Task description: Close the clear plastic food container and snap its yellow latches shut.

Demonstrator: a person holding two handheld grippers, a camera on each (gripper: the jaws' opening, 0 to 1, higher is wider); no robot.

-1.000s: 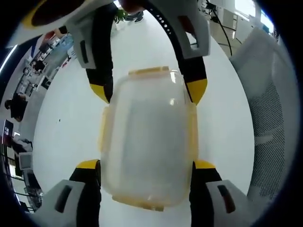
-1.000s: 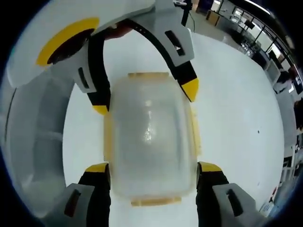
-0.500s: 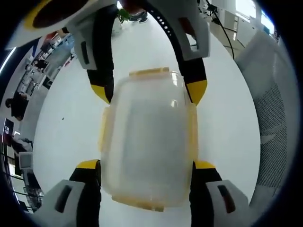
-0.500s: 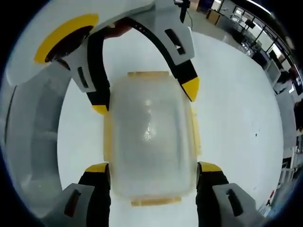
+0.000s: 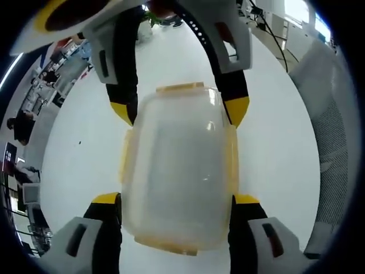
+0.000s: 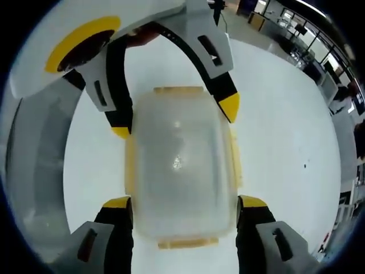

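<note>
A clear plastic food container (image 5: 177, 165) with its lid on is gripped from two opposite ends. In the left gripper view my left gripper (image 5: 175, 200) is shut on its near end, a jaw pressed to each long side. My right gripper (image 5: 179, 111) comes in from the top and is shut on the far end. Yellow latches (image 5: 179, 87) lie flat along the rim; whether they are snapped I cannot tell. The right gripper view mirrors this: the container (image 6: 179, 165) sits in my right gripper (image 6: 183, 202), with my left gripper (image 6: 175, 117) on the far end and a yellow latch (image 6: 187, 242) near.
A white tabletop (image 5: 74, 154) lies behind the container. A white mesh chair (image 5: 333, 142) stands at the right of the left gripper view; the chair (image 6: 34, 171) is at the left of the right gripper view. Office desks and people (image 5: 23, 125) are far off.
The background has slid: the chair drifts outward in both views. The container keeps its place between both pairs of jaws, so it moves along with the grippers.
</note>
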